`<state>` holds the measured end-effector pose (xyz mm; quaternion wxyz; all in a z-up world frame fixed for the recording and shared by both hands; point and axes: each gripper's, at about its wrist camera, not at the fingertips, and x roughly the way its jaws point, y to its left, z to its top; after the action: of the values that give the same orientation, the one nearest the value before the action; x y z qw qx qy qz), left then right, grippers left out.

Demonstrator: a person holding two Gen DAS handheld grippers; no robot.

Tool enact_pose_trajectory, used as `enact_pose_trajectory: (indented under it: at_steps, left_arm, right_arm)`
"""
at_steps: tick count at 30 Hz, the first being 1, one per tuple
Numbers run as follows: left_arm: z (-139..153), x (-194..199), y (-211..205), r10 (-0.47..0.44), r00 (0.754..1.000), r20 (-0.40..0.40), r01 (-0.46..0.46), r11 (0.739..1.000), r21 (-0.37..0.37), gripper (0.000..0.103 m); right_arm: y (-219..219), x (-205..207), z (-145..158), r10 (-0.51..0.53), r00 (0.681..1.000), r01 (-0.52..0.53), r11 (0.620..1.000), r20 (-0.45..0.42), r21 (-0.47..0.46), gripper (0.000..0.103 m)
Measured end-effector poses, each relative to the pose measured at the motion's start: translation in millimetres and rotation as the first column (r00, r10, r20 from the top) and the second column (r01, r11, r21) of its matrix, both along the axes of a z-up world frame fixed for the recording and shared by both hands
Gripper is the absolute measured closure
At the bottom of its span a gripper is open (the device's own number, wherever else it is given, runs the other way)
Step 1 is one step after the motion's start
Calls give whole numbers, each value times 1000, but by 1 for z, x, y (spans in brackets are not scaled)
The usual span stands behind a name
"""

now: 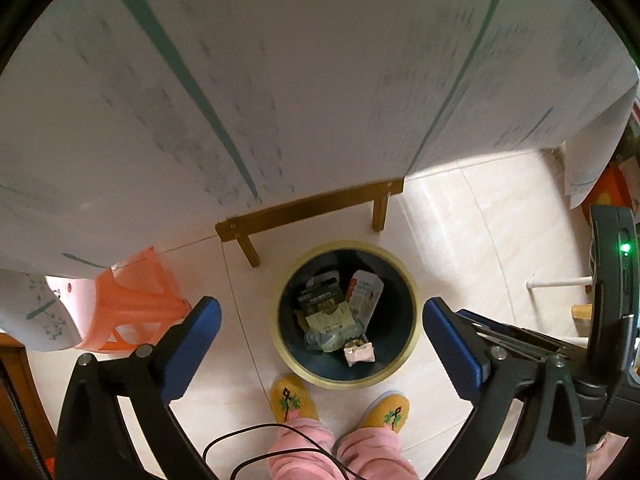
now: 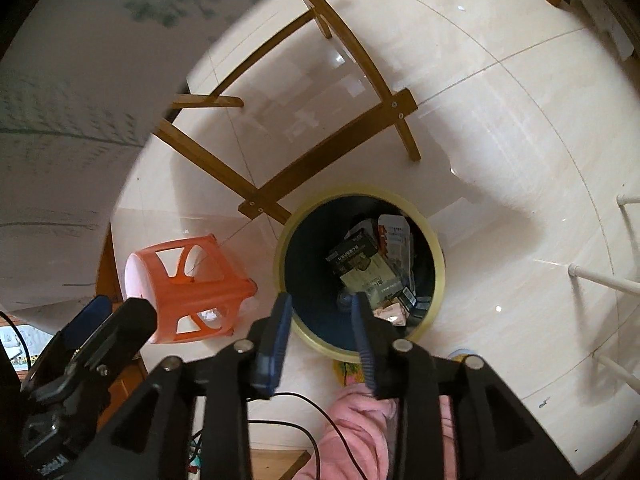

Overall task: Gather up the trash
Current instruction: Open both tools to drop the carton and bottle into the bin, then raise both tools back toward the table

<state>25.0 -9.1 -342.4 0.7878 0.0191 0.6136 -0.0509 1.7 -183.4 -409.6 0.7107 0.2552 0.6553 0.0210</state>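
Yellow-rimmed bin (image 1: 412, 344) stands on the tiled floor with packets (image 1: 324, 308) and a crumpled wrapper (image 1: 359, 353) lying inside; left gripper (image 1: 322, 320) hangs above, spread wide and empty.

Right wrist view: right gripper (image 2: 320, 304) over the same bin (image 2: 440, 268), jaws partly apart, nothing between them. No loose trash visible on the floor; deposit appears complete.

Wrappers (image 1: 340, 316) inside the bin (image 1: 412, 344) on the floor, stool (image 1: 132, 308) left of it, table frame (image 1: 308, 208) behind.

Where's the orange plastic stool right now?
The orange plastic stool stands on the floor left of the trash bin in the right wrist view, partly under the tablecloth's edge.
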Motion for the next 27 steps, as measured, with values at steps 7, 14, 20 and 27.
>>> enact_pose_trajectory:
  at_steps: [7,14,20,27]
  left_arm:
    - [67,0,3,13,999,45,-12,1000,-22,1]
    - [142,-5,11,60,995,79,-53,995,-90,1]
    - [209,-17,18,102,989,110,-86,986,-139,1]
    - [281,-34,24,125,978,168,-100,984,-150,1]
  right_arm:
    - [5,4,52,15,999,-15,1000,37,7,64]
    - [5,-2,126,28,996,-31,999,88,27,63]
    - [8,-9,197,73,986,-77,997,152,26,59]
    - [16,-15,276,141,960,-146,989,241,0,58]
